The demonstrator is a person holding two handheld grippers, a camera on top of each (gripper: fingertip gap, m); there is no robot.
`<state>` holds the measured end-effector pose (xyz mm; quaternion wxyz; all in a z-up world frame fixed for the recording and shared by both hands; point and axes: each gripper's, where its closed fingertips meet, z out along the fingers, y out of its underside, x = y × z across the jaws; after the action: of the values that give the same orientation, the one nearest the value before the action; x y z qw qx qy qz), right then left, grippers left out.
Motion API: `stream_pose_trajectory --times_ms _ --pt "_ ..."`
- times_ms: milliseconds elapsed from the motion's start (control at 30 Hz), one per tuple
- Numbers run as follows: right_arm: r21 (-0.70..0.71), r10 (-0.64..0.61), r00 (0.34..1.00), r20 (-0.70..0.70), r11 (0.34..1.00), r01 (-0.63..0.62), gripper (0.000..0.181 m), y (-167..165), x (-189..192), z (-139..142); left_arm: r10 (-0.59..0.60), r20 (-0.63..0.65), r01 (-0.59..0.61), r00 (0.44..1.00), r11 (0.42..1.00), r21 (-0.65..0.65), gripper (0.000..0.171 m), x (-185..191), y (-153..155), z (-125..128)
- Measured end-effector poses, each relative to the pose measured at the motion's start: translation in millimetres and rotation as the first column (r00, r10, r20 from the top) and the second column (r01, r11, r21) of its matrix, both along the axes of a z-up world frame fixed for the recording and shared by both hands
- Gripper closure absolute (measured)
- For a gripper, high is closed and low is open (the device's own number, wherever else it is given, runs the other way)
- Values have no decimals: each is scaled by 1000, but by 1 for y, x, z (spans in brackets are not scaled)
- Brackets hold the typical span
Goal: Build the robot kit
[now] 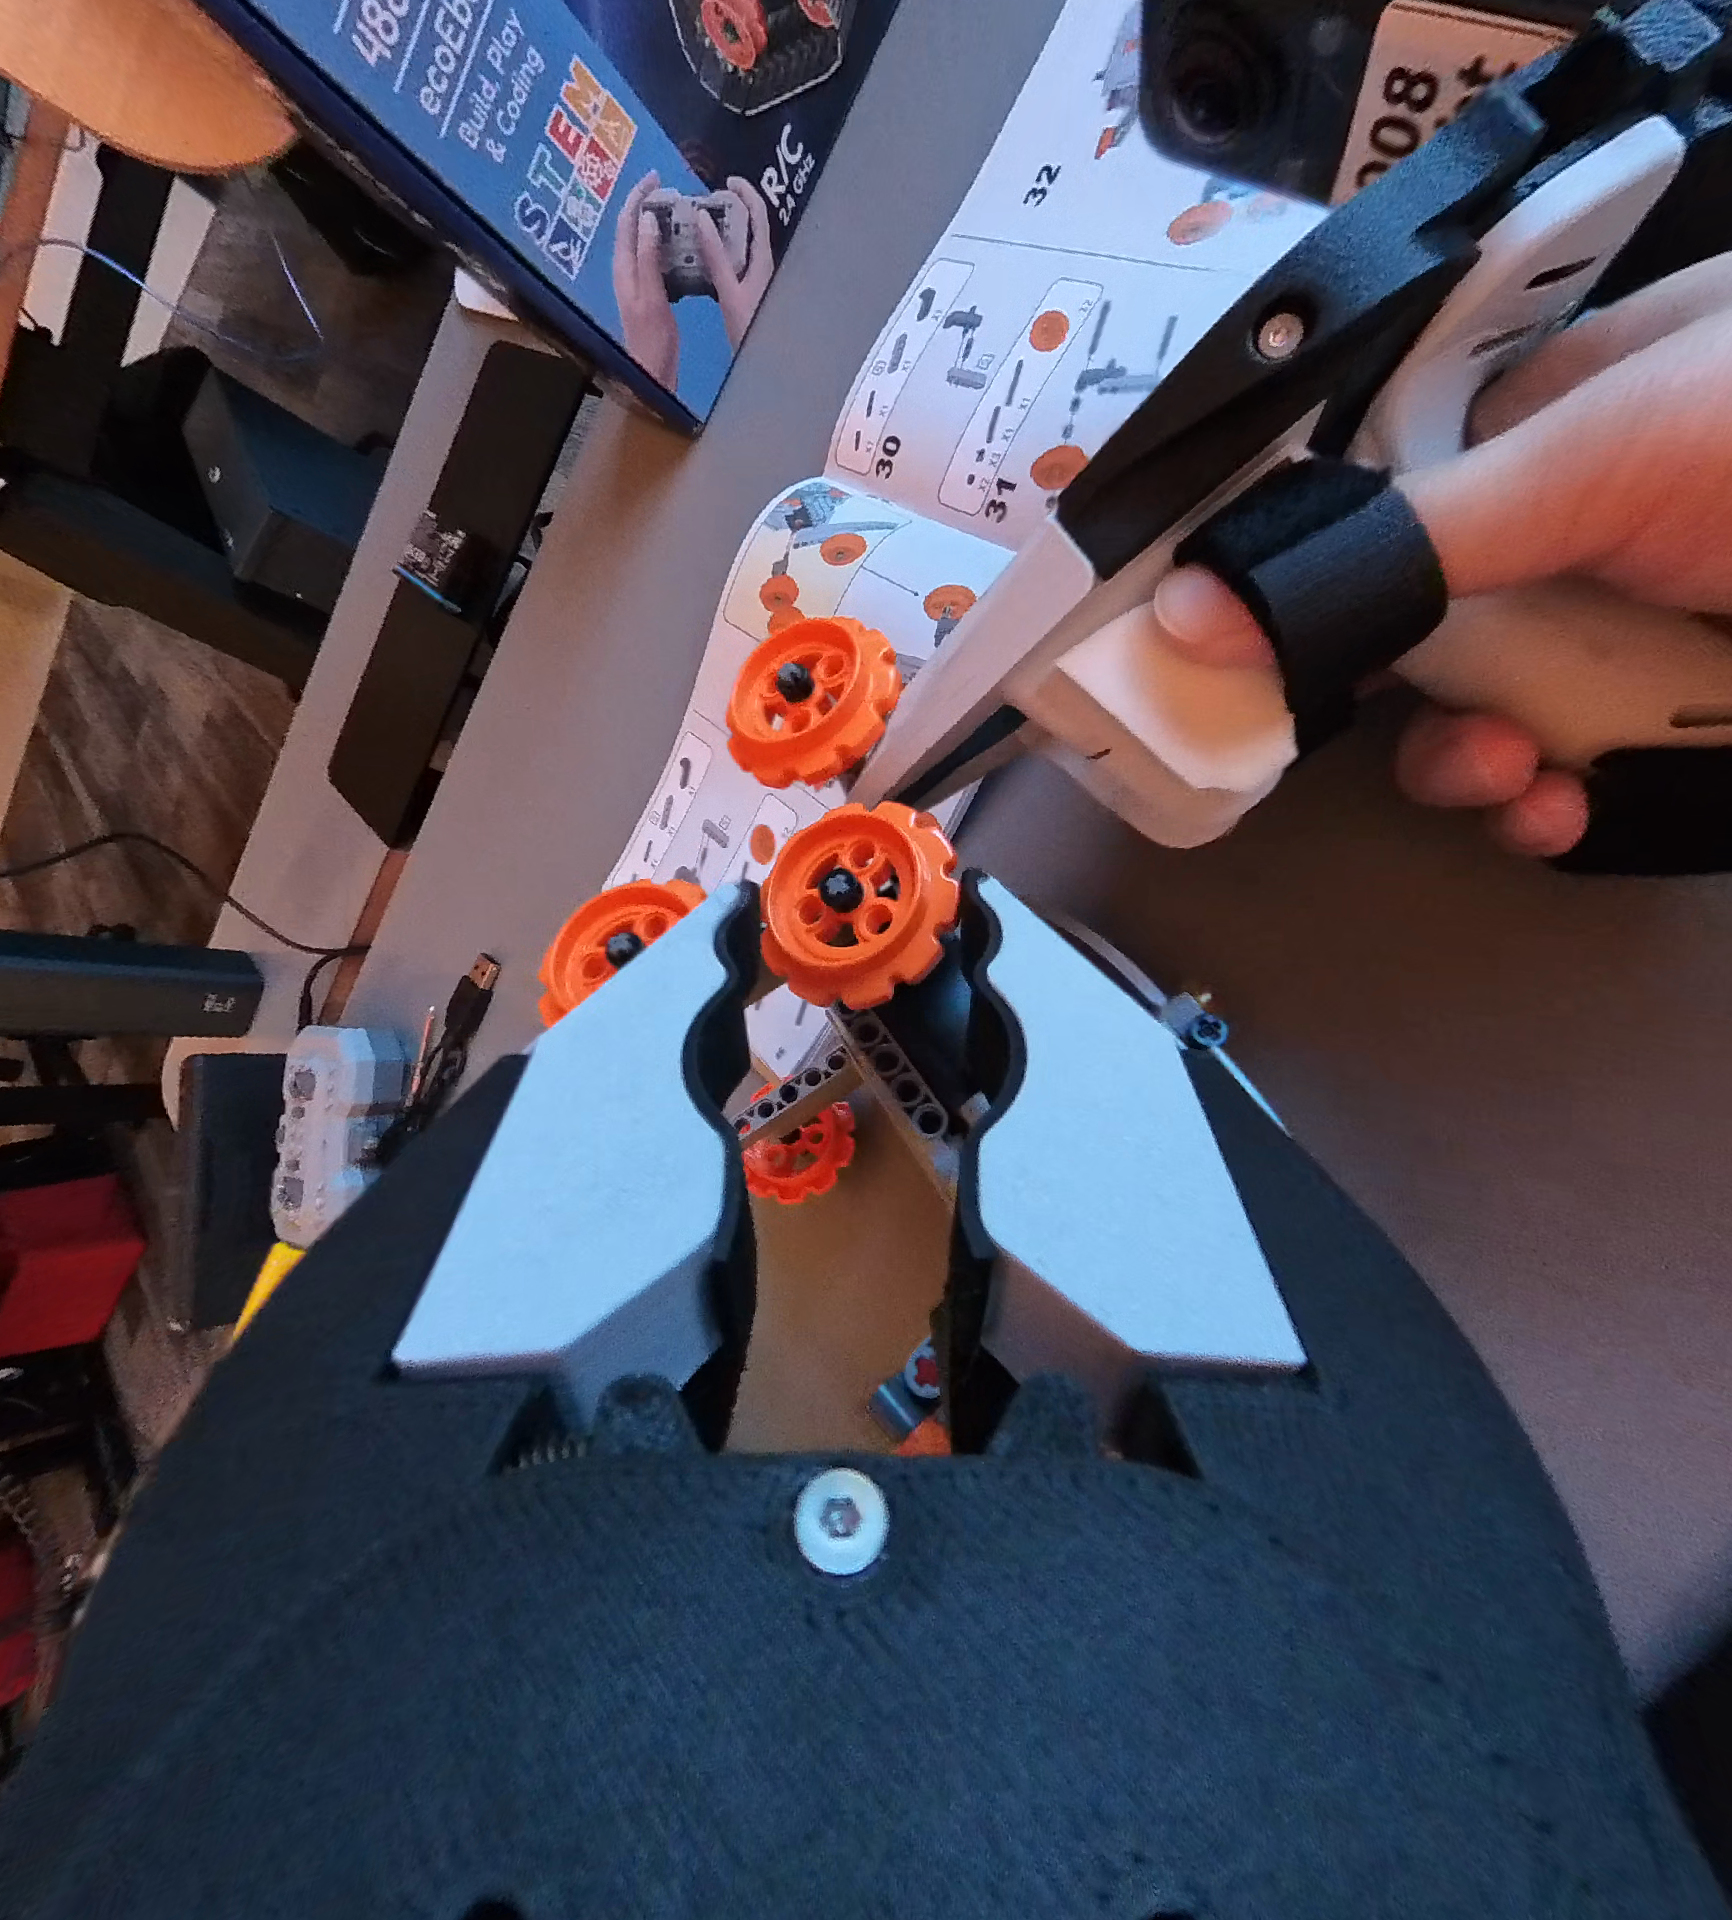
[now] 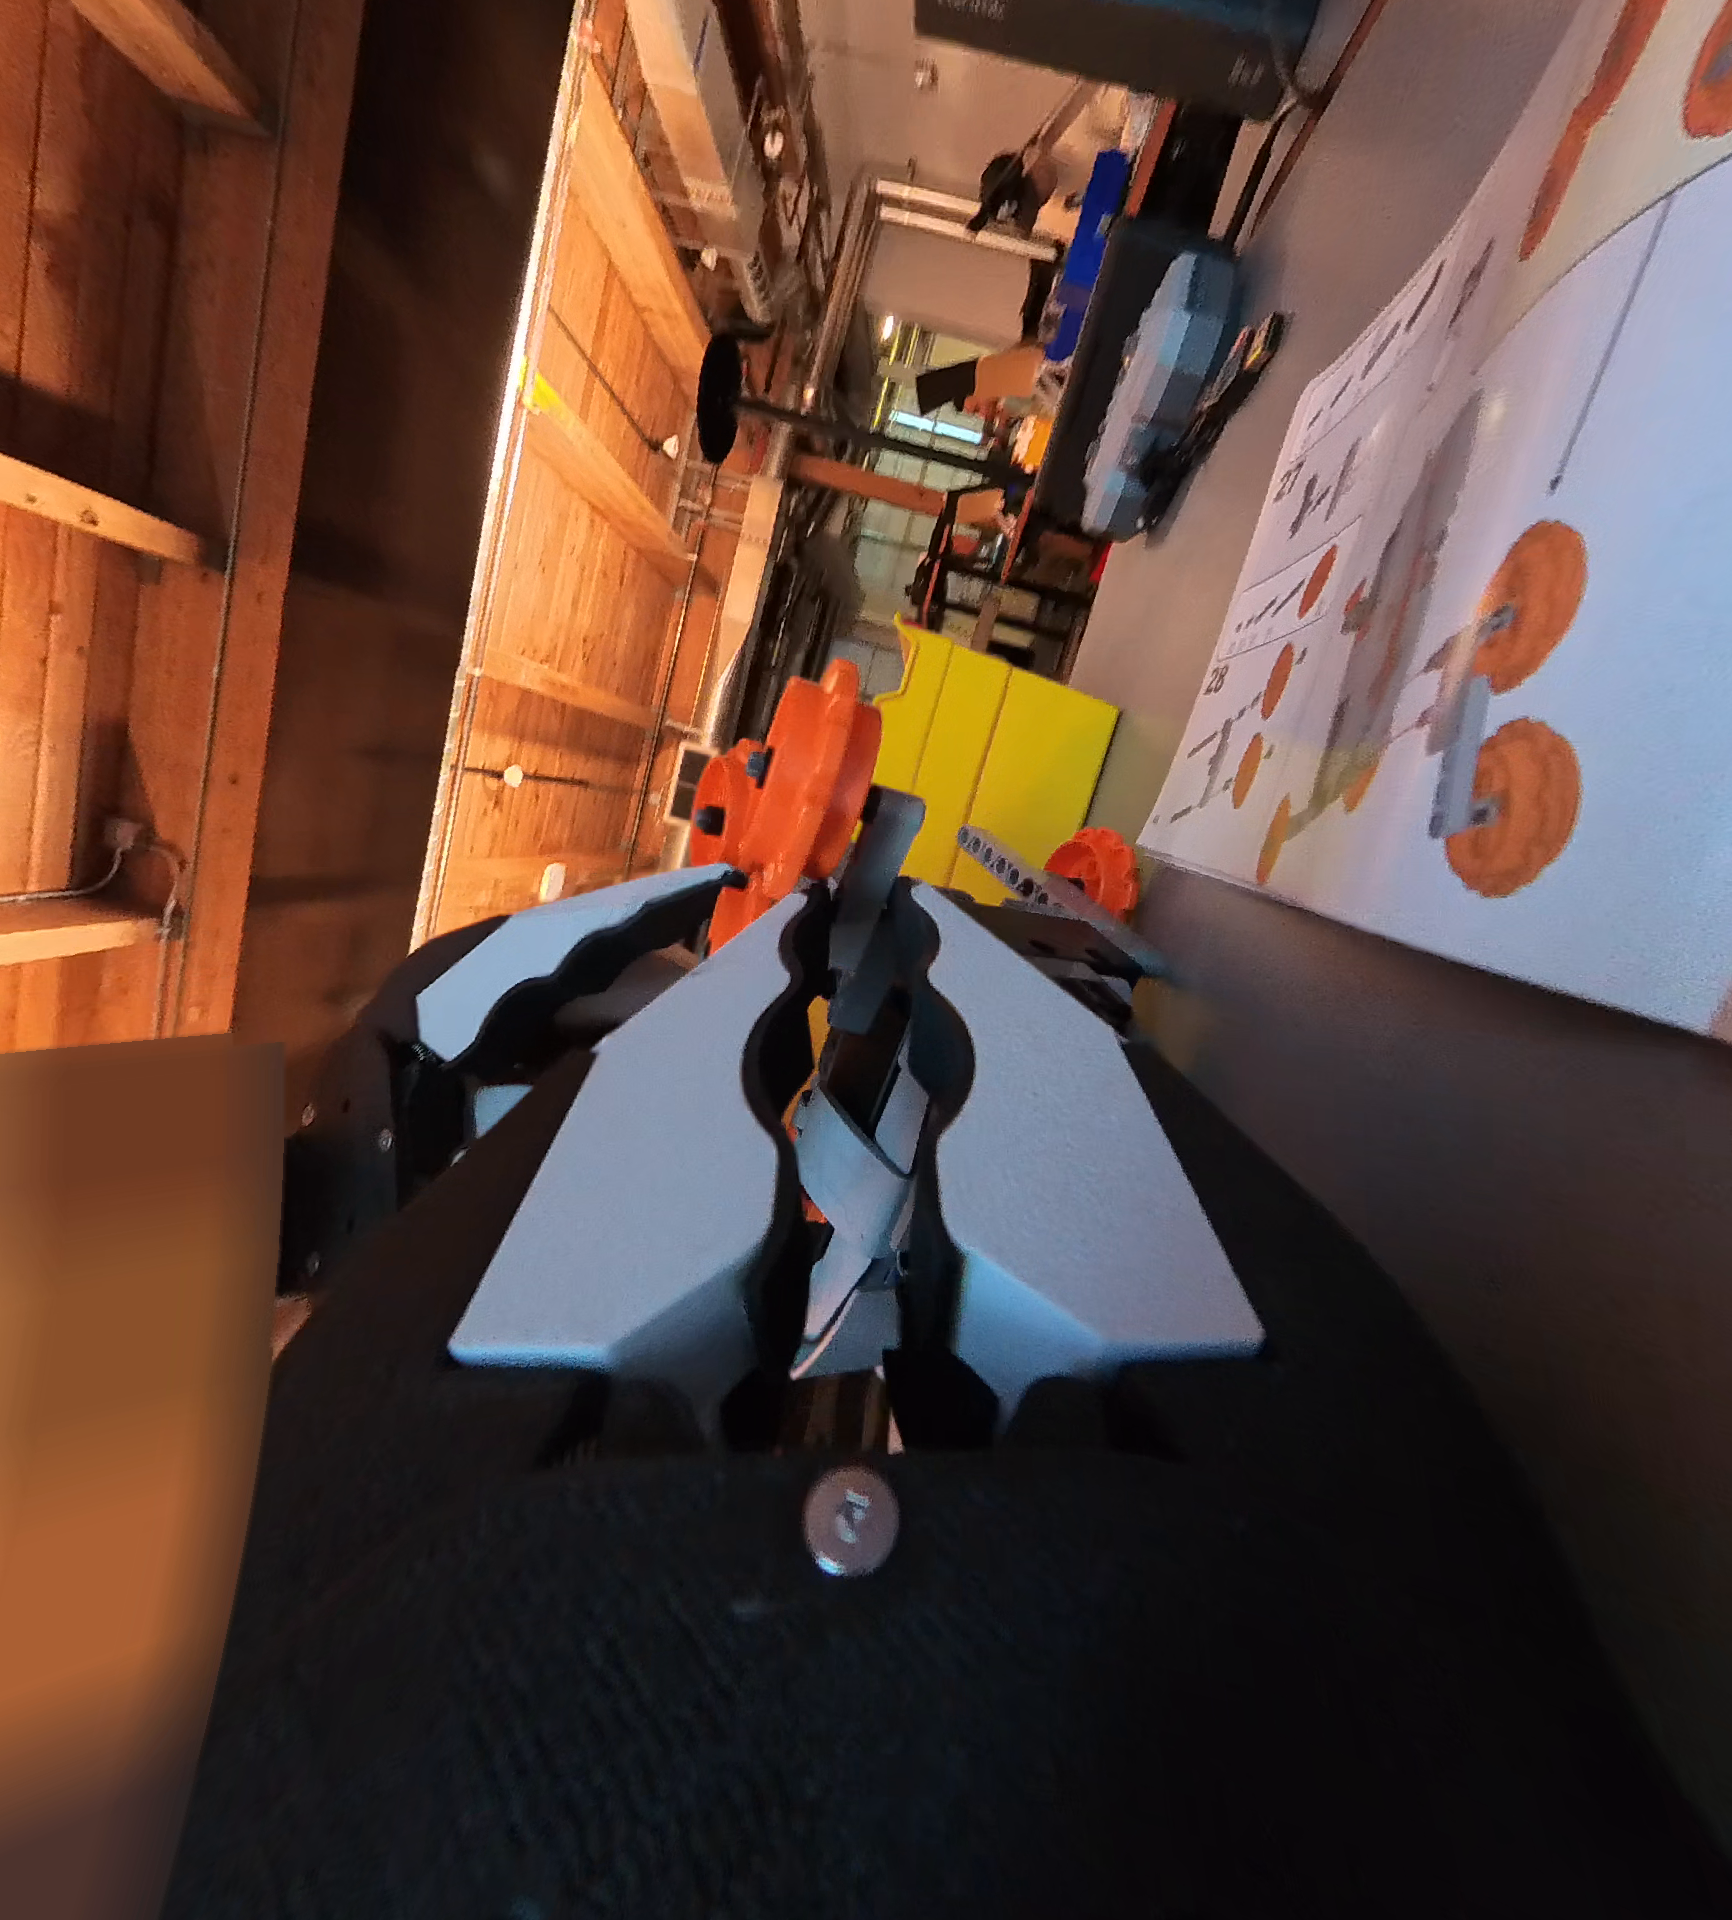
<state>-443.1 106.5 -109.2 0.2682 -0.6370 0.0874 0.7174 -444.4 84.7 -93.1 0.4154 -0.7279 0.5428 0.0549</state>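
The left gripper [image 1: 857,914] pinches the toy model [image 1: 893,1070], a frame of grey holed beams with orange wheels; its two grey fingers press on either side of the frame just behind the front wheel [image 1: 857,902], and the exact part they clamp is hidden by that wheel. Four orange wheels can be counted around the model in the left wrist view: the front wheel, a second one [image 1: 812,701] beyond it, a third [image 1: 604,940] half covered by the left finger, and a fourth [image 1: 800,1148] under the beams, mostly hidden. The right gripper [image 2: 867,894] comes to the model from the side; its fingers are pressed together on a grey piece [image 2: 867,971] of the model, and the lower end of this piece is hard to make out. The model is lifted above the open instruction booklet [image 1: 955,416], which lies on the grey table [image 1: 1464,1143]; a blue box [image 1: 550,177], cut off by the edge, lies beyond the booklet.
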Motion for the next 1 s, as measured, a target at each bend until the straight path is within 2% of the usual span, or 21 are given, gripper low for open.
stream_pose_trajectory --times_ms 167,333,500,700,833,1000 --pt "26 106 994 -22 994 -105 170 2 -2 0 -5 -18 5 1000 1000 -16 136 0 3 0" --pt "-8 189 968 -163 981 -193 173 9 0 7 1 -151 12 989 996 87 137 0 6 1" --pt "-10 260 958 -120 965 -263 173 12 -4 7 37 -244 -6 969 992 129 137 -2 8 0" --pt "-6 357 918 -172 931 -364 173 7 -8 20 74 -246 -42 966 990 133 138 -1 4 16" --pt "37 378 922 -82 926 -376 172 3 -3 19 81 -244 -56 966 993 108 138 2 -1 15" --pt "62 454 887 -80 891 -450 172 2 -8 20 111 -248 -83 962 989 122 138 0 -2 17"
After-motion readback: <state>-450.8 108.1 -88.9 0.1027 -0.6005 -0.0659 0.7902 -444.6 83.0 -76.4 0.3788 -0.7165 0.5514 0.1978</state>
